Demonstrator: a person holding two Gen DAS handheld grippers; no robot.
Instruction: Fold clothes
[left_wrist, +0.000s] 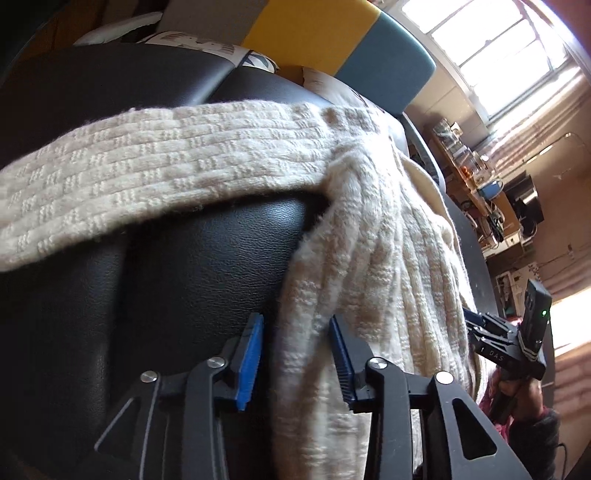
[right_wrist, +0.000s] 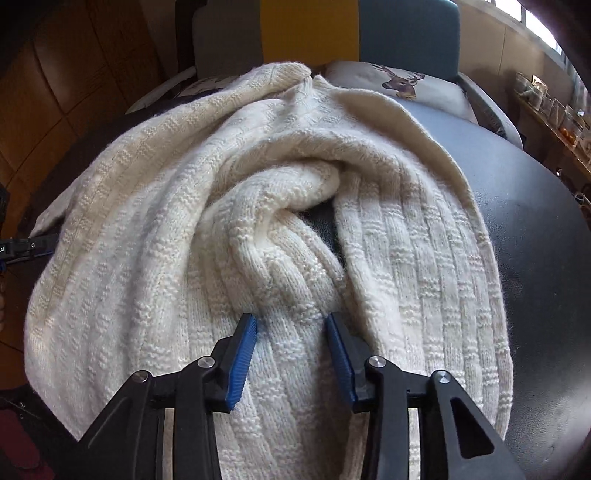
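A: Sweater, cream rib knit, lies bunched on the black leather seat, not flat. One sleeve runs off to the left across the seat; the body hangs over the front edge.

B: Left tool state?

A: Mine, pads apart, straddling the body's left edge. Knit sits between the pads, but I judge nothing is pinched yet. In the same view the right tool shows at the far right, just beside the knit's other edge.

B: And from the right wrist?

A: Right tool is also apart, with a thick twisted roll of fabric in the gap. A dark patch of seat shows through the twist just beyond it. Deer-print cushion sits behind, clear of the work.

B: Step in hand?

A: I judge it as taking hold to spread the garment flat. To do it well: close both tools on a single layer at matching edges, not on the roll, then lift and draw apart evenly so the twist falls out. Loose knit will stretch, so pull gently.
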